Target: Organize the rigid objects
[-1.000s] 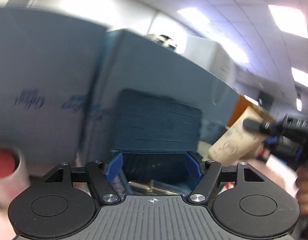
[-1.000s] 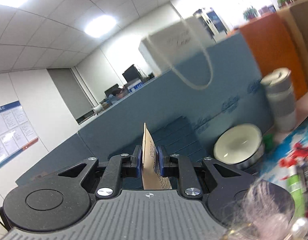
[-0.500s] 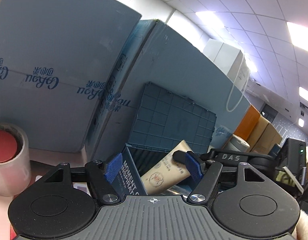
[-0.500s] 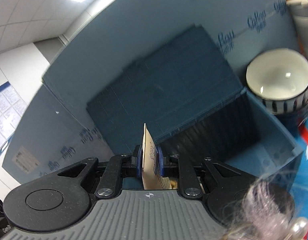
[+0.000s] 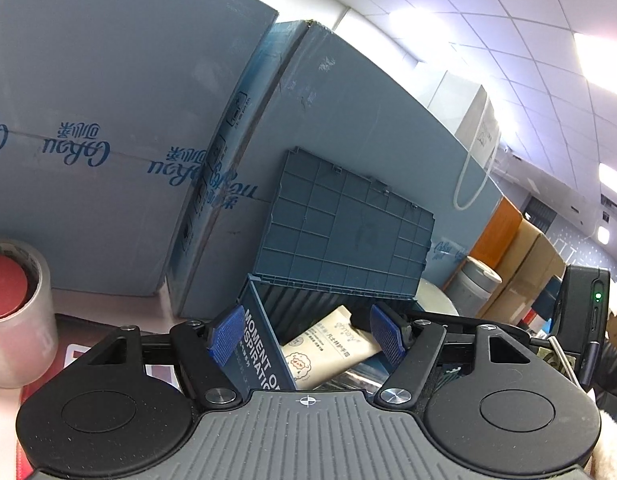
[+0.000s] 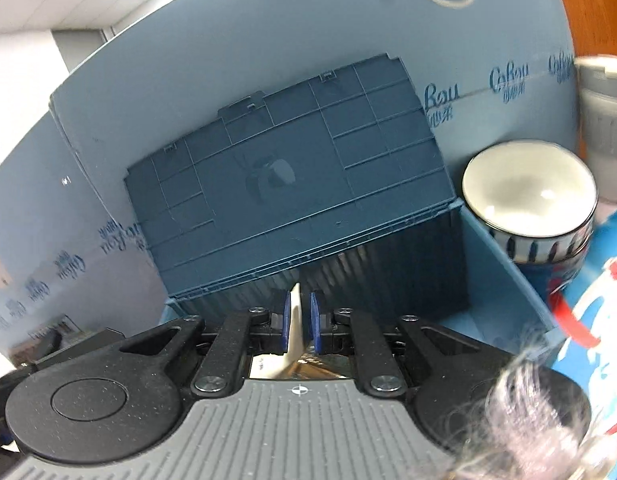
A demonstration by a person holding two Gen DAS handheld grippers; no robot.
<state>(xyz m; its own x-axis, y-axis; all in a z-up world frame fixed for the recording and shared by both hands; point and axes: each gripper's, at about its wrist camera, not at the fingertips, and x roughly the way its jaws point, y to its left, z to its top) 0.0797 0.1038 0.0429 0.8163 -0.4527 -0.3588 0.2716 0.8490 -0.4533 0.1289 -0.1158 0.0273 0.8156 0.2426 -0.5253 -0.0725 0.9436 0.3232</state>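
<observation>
A blue storage box (image 5: 264, 344) stands with its ribbed lid (image 5: 344, 236) tilted back against cardboard cartons. My right gripper (image 6: 299, 326) hangs over the box's inside (image 6: 392, 276), and a cream tube (image 6: 294, 320) stands between its fingertips. The pads stand slightly apart from the tube's thin end. In the left wrist view the same tube (image 5: 328, 346) lies slanted inside the box, with the right gripper's black tip at its upper end. My left gripper (image 5: 306, 338) is open and empty, in front of the box's near wall.
Pale blue cartons (image 5: 108, 140) wall in the back and left. A tape roll with a red centre (image 5: 12, 304) stands at the left. A white bowl with blue stripes (image 6: 528, 196) and a grey cup (image 6: 604, 120) stand to the right of the box.
My right gripper has come down into the open box with the tube, and its pads have loosened around the tube. My left gripper has stayed open and turned to face the box.
</observation>
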